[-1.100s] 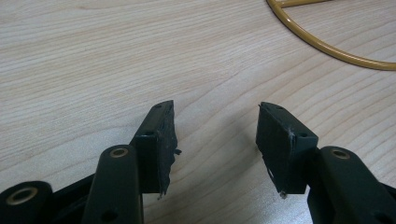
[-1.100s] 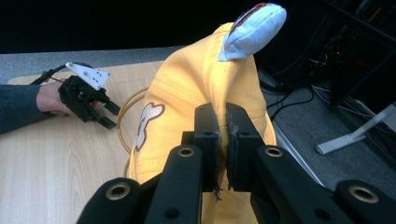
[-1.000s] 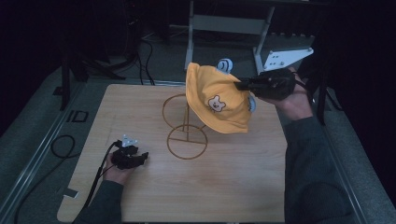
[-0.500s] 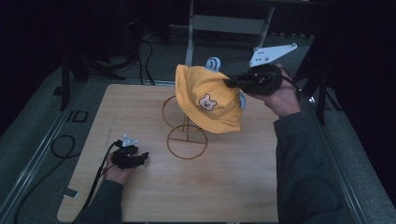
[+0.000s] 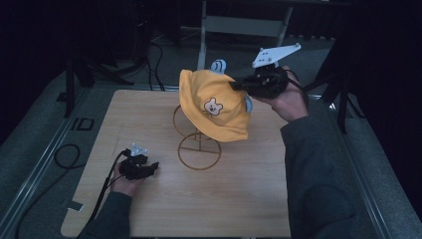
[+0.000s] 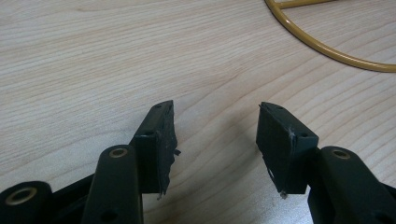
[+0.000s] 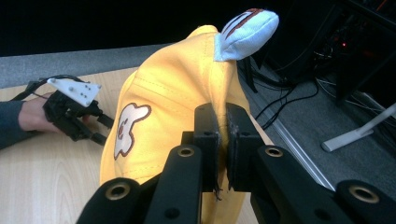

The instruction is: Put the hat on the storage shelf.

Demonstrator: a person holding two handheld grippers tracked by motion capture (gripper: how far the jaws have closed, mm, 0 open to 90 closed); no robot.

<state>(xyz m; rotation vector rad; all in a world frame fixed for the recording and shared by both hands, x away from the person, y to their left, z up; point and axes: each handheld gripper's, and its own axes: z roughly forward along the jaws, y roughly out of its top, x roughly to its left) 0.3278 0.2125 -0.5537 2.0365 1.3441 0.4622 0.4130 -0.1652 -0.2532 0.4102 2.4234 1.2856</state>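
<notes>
Hat (image 5: pixel 215 107) shifted left over wire stand (image 5: pixel 199 149), pinched by right gripper (image 7: pixel 222 135); left gripper (image 6: pixel 215 135) spread.

Dim room, grey floor (image 5: pixel 45 129), black cables (image 5: pixel 64 154), perhaps a grey table frame (image 5: pixel 244 22) behind.

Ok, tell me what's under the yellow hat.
Under the yellow hat, held up by the right claw, stands a gold wire stand on the wooden table. The stand's top is covered by the hat.
</notes>
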